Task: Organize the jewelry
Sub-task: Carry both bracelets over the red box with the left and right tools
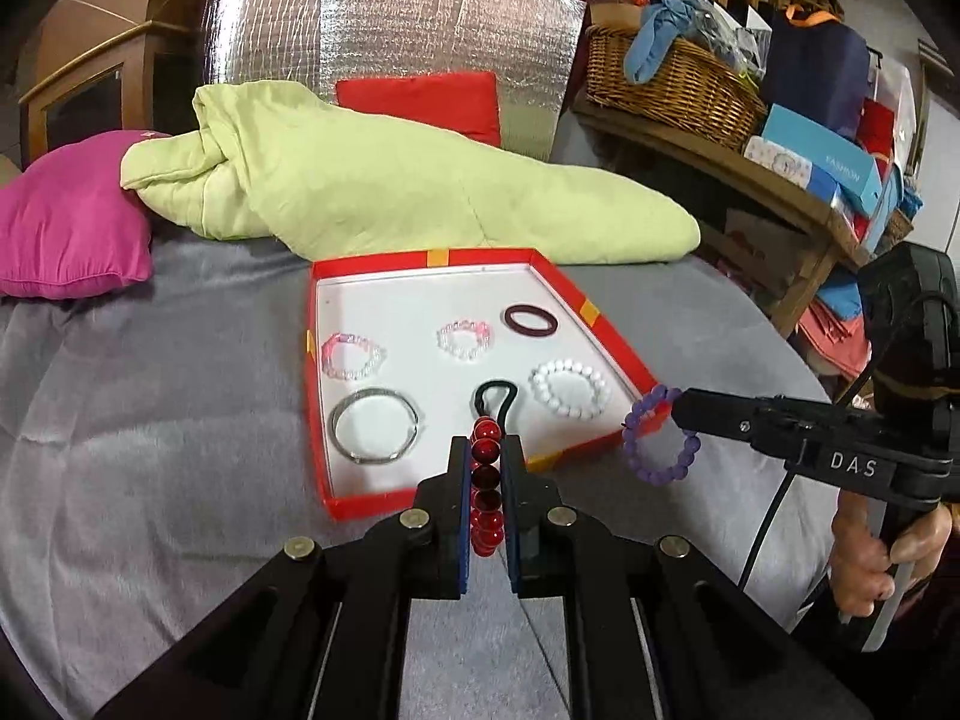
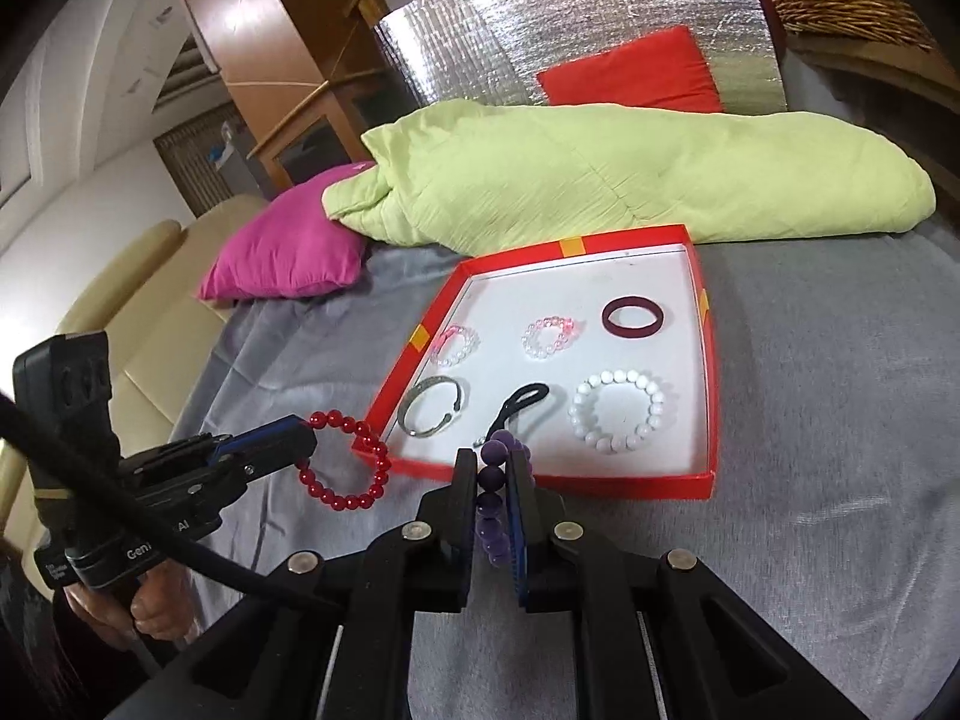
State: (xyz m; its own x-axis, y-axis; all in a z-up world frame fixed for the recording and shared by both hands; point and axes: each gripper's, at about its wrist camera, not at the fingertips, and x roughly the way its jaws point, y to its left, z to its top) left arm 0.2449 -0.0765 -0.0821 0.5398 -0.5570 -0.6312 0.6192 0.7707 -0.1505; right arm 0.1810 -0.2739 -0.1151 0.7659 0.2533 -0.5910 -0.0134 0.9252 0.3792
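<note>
Above the grey bed cover, before the red box, our left tongs grip the red bracelet; our right tongs grip the purple bracelet.

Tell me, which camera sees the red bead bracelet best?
The right wrist view: the red bead bracelet hangs there as a whole ring from the left gripper. The left wrist view shows it edge-on, just a line of beads pinched between the fingers.
</note>
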